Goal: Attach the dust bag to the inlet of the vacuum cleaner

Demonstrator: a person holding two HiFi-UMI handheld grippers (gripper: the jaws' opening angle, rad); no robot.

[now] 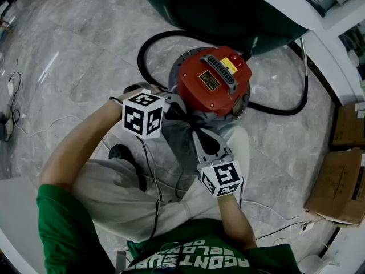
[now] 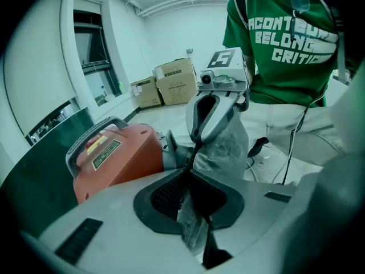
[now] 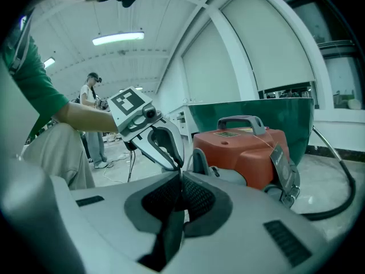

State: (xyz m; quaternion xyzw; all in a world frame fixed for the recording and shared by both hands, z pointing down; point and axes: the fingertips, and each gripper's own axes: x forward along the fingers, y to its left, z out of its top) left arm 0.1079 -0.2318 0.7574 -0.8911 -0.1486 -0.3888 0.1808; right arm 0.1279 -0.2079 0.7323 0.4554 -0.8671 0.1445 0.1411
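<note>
The person holds both arms out in front. The left arm stretches far forward, and the left gripper points sideways at the red vacuum cleaner. The right arm stays tucked close to the body, and the right gripper points away from it. Both claws are pressed together, each pinching the grey dust bag. The bag hangs right beside the vacuum cleaner.

Floor: glossy grey veined marble tiles.
Boxes: brown cardboard boxes at the floor's right edge.
Wire: thin white cable lying near the floor's left edge.
Shell: dark green curved panel at the far edge.
Bystander: standing person, well apart.
</note>
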